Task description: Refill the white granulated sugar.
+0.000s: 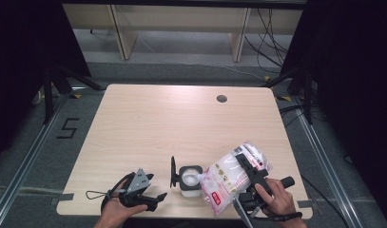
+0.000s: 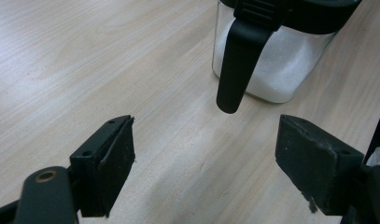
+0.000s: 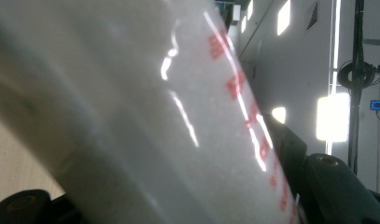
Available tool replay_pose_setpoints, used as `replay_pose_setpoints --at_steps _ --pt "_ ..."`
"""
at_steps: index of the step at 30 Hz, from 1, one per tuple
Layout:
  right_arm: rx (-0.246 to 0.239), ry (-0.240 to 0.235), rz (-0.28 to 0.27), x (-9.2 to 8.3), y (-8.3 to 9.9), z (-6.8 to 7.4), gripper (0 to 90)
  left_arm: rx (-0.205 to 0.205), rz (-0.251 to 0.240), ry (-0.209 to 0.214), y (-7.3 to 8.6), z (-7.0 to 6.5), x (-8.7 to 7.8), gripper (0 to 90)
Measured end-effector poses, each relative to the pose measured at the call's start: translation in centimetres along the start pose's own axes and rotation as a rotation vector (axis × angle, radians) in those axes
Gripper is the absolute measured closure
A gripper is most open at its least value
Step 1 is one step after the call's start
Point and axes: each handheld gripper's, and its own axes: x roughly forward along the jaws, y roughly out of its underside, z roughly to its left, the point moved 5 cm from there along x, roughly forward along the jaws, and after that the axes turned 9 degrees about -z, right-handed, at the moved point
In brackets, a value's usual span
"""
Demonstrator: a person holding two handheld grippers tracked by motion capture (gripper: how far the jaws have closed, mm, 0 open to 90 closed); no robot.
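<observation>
Bag (image 1: 231,178) of white grains tips into part-filled clear jar (image 1: 190,180).

My left tool (image 1: 155,195) rests low with jaws spread wide; my right tool (image 1: 250,171) is raised, tilted, jaws clamped.

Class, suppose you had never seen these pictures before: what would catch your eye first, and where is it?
First, the plastic bag with red print, clamped in the right gripper near the table's front edge and tipped toward the open clear jar of white grains. Next, the left gripper, jaws apart and empty, resting left of the jar.
</observation>
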Motion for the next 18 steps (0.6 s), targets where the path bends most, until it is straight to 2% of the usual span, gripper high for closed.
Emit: replay_pose_setpoints --at_steps 1,2,6,7,9,10,11,12,13,16,17,18 --pt "-0.004 -0.002 0.007 -0.05 0.0 -0.01 49.3 0.001 0.0 0.0 0.0 -0.01 0.0 19.3" --pt "0.012 -0.005 0.016 -0.11 0.03 0.14 49.3 -0.001 -0.001 0.007 -0.02 -0.08 -0.01 19.2" --pt "0.014 -0.001 0.014 -0.11 -0.1 0.15 49.3 -0.001 -0.002 0.0 -0.01 0.0 0.0 19.2" --pt "-0.02 0.012 -0.004 -0.02 -0.22 -0.15 49.3 -0.001 -0.002 -0.001 -0.01 0.0 0.0 19.2" --pt "-0.032 0.008 -0.005 -0.06 -0.26 -0.28 49.3 0.0 0.0 0.0 0.0 0.0 0.0 19.2" --pt "0.004 0.002 0.007 -0.14 -0.19 0.01 49.4 0.001 0.0 0.0 0.0 -0.01 0.0 19.2" --pt "0.005 0.002 0.007 -0.14 -0.19 0.02 49.4 -0.001 -0.003 0.007 -0.02 -0.09 0.0 19.2" --pt "0.003 0.003 0.007 -0.14 -0.19 0.02 49.4 -0.003 -0.004 0.006 -0.03 -0.09 0.0 19.2" --pt "-0.027 0.008 -0.007 -0.06 -0.25 -0.24 49.5 -0.004 -0.005 0.006 -0.04 -0.08 0.01 19.2" --pt "-0.009 0.014 -0.005 -0.07 -0.21 -0.2 49.6 -0.001 -0.001 0.0 0.0 -0.01 0.0 19.2" --pt "0.025 0.009 0.001 -0.1 -0.09 0.04 49.6 0.0 0.0 0.0 0.0 -0.01 0.0 19.2" --pt "0.023 0.007 -0.001 -0.09 -0.05 0.0 49.7 -0.003 -0.002 0.007 -0.01 -0.08 -0.02 19.3"
